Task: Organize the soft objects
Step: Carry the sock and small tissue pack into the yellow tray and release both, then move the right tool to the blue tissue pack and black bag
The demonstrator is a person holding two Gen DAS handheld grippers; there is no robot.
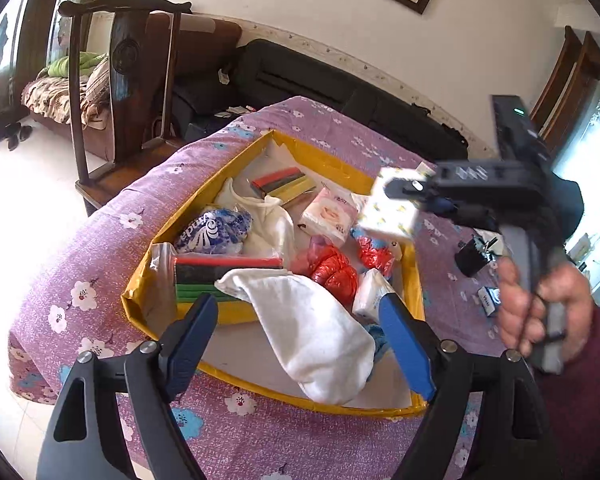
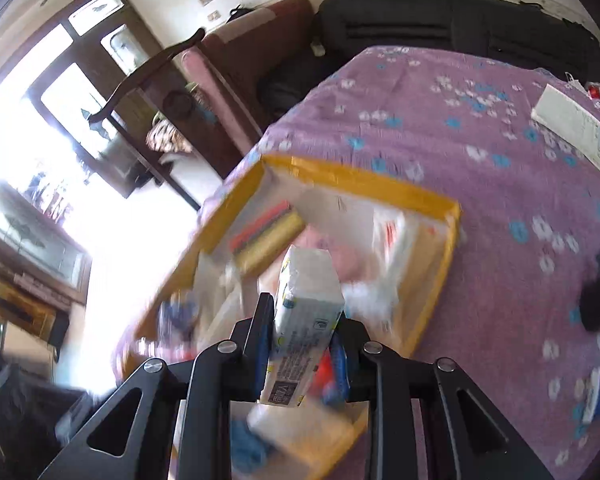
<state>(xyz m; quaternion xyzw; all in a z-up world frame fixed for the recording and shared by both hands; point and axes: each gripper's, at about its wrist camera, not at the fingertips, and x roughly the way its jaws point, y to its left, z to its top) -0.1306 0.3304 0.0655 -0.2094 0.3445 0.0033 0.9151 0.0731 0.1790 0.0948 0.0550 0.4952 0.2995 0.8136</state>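
Covering the table, purple floral cloth [image 1: 260, 440], yellow box [image 1: 416, 280], wooden chair [image 1: 120, 80] behind.

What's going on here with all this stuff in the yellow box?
A person is sorting soft items with two handheld grippers. The right gripper has its jaws shut on a tissue pack and holds it above the yellow box, which already contains socks, tissues and bags. The left gripper hangs open over a white sock at the near end of the box.

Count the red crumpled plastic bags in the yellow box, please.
2: one red bag at the box's centre, another red bag right of it, under the held tissue pack. Others may be hidden.
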